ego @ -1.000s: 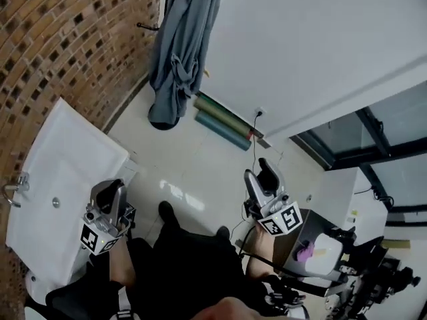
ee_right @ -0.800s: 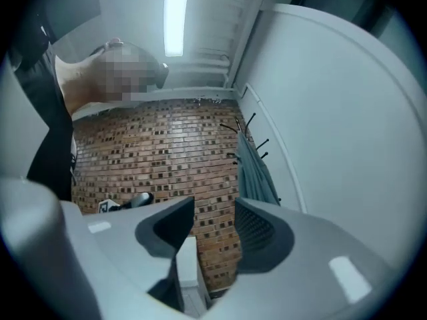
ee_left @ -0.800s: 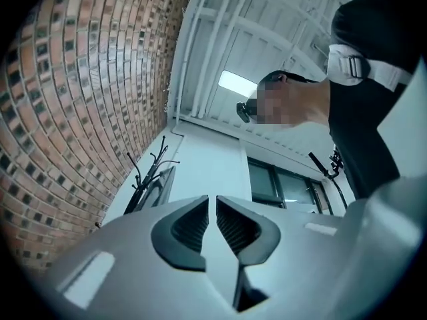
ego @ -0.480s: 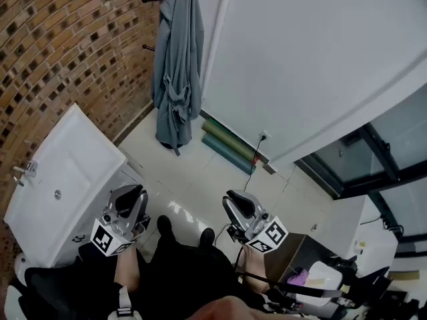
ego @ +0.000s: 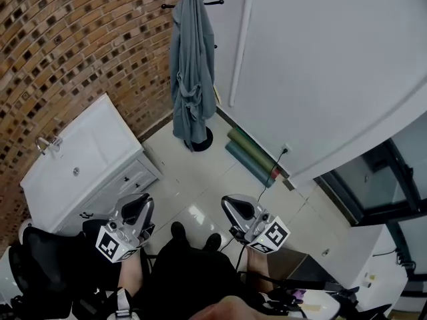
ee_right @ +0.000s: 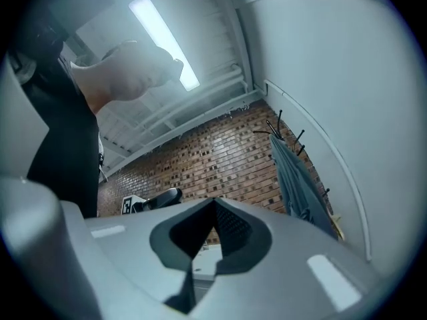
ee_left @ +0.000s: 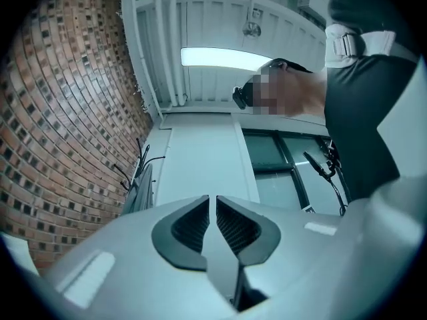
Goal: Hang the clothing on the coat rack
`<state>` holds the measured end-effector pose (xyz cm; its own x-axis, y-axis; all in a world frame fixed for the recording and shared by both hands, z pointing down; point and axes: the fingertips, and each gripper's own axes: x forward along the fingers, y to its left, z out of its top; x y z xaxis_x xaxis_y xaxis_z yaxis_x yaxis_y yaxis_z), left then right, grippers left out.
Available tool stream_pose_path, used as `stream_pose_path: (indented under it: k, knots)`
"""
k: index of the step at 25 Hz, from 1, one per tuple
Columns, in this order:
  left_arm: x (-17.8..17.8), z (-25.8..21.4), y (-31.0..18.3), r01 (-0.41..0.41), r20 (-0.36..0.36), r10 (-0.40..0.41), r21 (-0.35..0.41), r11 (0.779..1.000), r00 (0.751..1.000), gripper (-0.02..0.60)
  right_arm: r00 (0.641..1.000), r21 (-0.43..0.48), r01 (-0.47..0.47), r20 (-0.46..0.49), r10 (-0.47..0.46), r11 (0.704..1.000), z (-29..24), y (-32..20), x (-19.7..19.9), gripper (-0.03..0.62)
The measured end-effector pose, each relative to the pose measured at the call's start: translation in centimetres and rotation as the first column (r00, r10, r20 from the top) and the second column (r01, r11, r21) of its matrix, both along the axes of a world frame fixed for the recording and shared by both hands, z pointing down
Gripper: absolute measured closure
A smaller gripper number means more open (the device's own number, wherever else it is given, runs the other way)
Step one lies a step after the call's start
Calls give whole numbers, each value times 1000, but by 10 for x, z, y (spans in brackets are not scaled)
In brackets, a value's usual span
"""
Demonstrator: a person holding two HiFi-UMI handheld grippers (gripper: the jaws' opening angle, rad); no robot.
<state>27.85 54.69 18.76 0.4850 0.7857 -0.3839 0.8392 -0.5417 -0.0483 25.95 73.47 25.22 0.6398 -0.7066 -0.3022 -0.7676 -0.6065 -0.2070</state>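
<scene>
The left gripper [ee_left: 213, 200] has its jaws drawn almost together, only a thin slit between the ribbed pads [ee_left: 192, 223], and nothing in that slit. The right gripper [ee_right: 215, 204] has just been closing its jaws; they now meet at the tips, with nothing between them. In the head view both grippers are held low in front of the person, well apart from the coat rack [ego: 215, 3], the left one [ego: 138, 207] on the brick-wall side of it and the right one [ego: 235, 206] on the white-wall side. Each points up towards the rack. Between them on the pale tiled floor [ego: 200, 179] are the person's dark shoes [ego: 178, 230].

The grey-blue robe [ego: 191, 65] is on the coat rack, draped from the black pegs at its top and hanging straight down the pole, with its hem near the round black base [ego: 203, 141]. Neither gripper touches it. The right gripper view shows the same robe [ee_right: 300, 185] hanging from the pegs.

The rack stands in the corner where the brick wall [ego: 80, 39] meets the white wall [ego: 320, 65]. On the brick side of the rack is a white washbasin cabinet [ego: 87, 159] with a tap [ego: 45, 143]. On the other side, two rolled mats [ego: 253, 157] lie along the foot of the white wall, near the rack's base.
</scene>
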Motion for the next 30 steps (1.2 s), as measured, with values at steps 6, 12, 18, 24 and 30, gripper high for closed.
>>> stream_pose_path:
  k: [6, 12, 18, 24, 30]
  knots:
    - [3, -26, -9, 11, -69, -13, -23, 1000, 997, 560, 997, 1, -52, -48, 52, 999, -23, -4, -3, 591]
    - [6, -22, -4, -47, -90, 46, -5, 999, 995, 580, 991, -57, -83, -112, 76, 995, -44, -13, -9, 591]
    - [-6, -24, 3, -137, -116, 137, 8, 991, 984, 580, 992, -81, -78, -105, 70, 994, -47, -26, -13, 591]
    - [-7, -4, -9, -136, -85, 139, 45, 990, 987, 580, 995, -111, -48, -96, 37, 993, -41, -50, -12, 591]
    - [-11, -9, -13, -142, -121, 145, 26, 989, 982, 580, 995, -119, -61, -88, 51, 991, -37, -49, -15, 591]
